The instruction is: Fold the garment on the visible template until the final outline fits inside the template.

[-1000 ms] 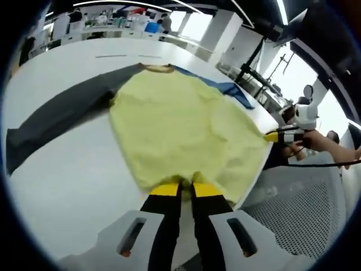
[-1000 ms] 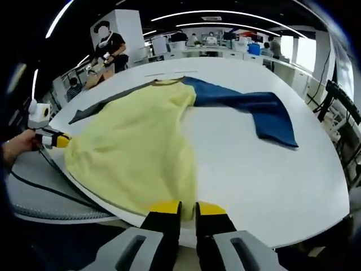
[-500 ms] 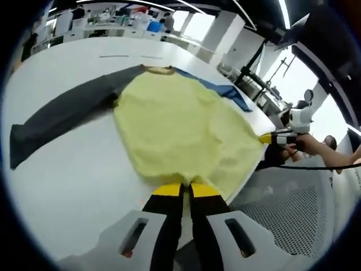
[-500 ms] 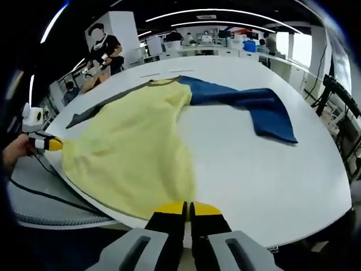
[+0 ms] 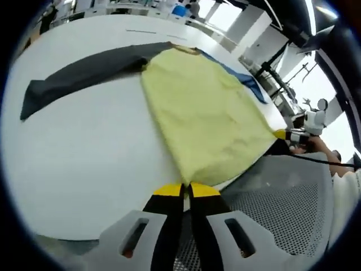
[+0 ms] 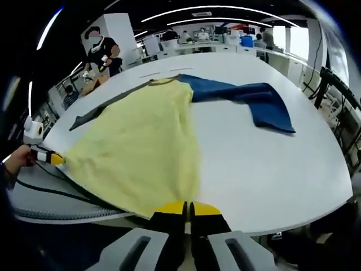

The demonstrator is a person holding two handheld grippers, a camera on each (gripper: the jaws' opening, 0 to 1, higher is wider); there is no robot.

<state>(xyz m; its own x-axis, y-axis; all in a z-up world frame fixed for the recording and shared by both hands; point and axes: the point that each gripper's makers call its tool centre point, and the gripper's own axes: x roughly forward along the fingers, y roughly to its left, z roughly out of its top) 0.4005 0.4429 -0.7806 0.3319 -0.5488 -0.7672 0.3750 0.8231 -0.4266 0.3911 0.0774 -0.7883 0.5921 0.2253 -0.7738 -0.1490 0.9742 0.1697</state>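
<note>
My left gripper [image 5: 186, 189] and right gripper [image 6: 188, 208] each pinch a hem corner of the yellow, dark-sleeved and blue-sleeved garment [image 5: 206, 116], spreading it taut over the white counter [image 5: 84, 147].

Bare white surface [image 6: 265, 164] lies open right of the right tongs [image 6: 186, 208], up to the blue sleeve [image 6: 256, 101] far ahead. Left of the left tongs [image 5: 186, 189] it is bare as far as the grey sleeve [image 5: 84, 70].

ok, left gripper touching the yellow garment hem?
Touching. In the left gripper view the left gripper is shut on the yellow garment hem corner at the table edge.
</note>
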